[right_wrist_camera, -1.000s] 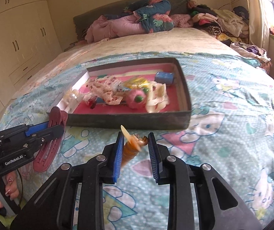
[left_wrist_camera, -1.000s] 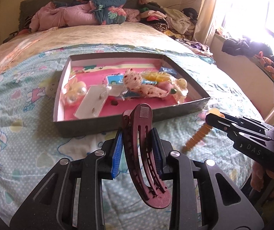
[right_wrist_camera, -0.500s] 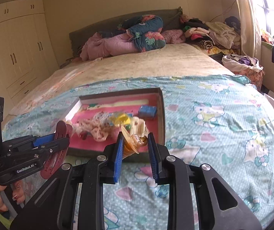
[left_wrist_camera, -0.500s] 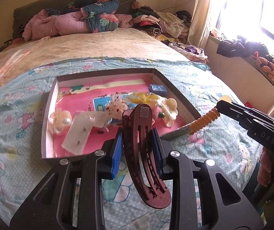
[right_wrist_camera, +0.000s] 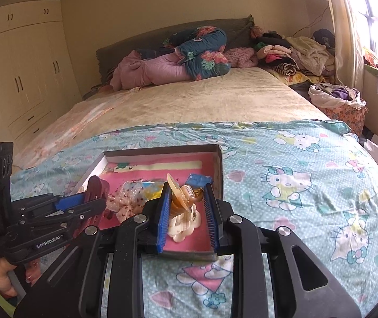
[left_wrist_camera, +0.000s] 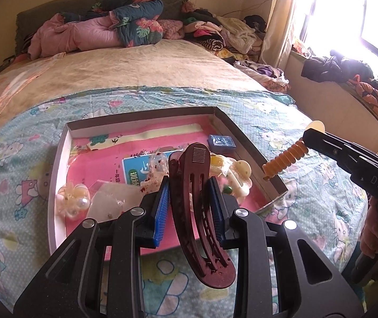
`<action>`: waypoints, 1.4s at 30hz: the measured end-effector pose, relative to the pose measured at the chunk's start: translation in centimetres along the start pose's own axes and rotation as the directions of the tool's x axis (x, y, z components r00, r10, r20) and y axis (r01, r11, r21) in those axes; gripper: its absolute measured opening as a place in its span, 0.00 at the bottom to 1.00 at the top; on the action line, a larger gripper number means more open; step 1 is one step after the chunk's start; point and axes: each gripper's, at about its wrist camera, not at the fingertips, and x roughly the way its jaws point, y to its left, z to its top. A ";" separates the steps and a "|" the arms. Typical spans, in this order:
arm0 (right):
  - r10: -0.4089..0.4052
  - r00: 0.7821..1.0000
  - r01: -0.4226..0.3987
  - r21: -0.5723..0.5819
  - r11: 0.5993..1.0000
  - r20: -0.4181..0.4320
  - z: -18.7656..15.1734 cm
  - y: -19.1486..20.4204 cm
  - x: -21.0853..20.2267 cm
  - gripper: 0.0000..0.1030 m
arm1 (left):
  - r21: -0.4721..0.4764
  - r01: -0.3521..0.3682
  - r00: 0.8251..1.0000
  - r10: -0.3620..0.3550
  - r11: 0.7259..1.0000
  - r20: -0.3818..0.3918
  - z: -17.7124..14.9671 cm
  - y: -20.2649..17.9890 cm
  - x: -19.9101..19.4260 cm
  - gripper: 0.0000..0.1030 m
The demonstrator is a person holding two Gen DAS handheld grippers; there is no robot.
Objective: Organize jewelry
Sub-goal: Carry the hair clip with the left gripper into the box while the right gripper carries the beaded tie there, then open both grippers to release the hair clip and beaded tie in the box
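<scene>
Maroon plastic hair clip stands clenched between your left gripper pads at lower centre, held above the shallow grey cardboard tray with pink floor, probably for dropping inside. Your right gripper grasps an orange ribbed hair clip at the tray's right wall, middle right, likely for the same reason.

The tray lies on the bed, at 12 o'clock from the left gripper. Inside it, the box sits at 2 o'clock, the pearls at 8. Pillows lie behind the tray.
</scene>
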 end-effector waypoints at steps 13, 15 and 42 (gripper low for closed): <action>0.069 0.994 -0.068 0.013 0.998 -0.088 1.1 0.5 5.1 0.23 | -0.032 -0.006 0.999 0.004 0.999 -0.049 -0.7 1.7 3.2 0.21; 0.082 0.992 -0.079 0.030 0.996 -0.091 1.2 0.6 5.8 0.23 | -0.036 -0.015 0.999 0.013 0.999 -0.052 -0.8 2.1 3.4 0.21; 0.093 0.974 -0.102 -0.036 0.994 -0.206 0.0 4.5 12.5 0.37 | -0.080 -0.065 0.997 0.060 0.995 -0.056 -1.7 4.8 3.5 0.23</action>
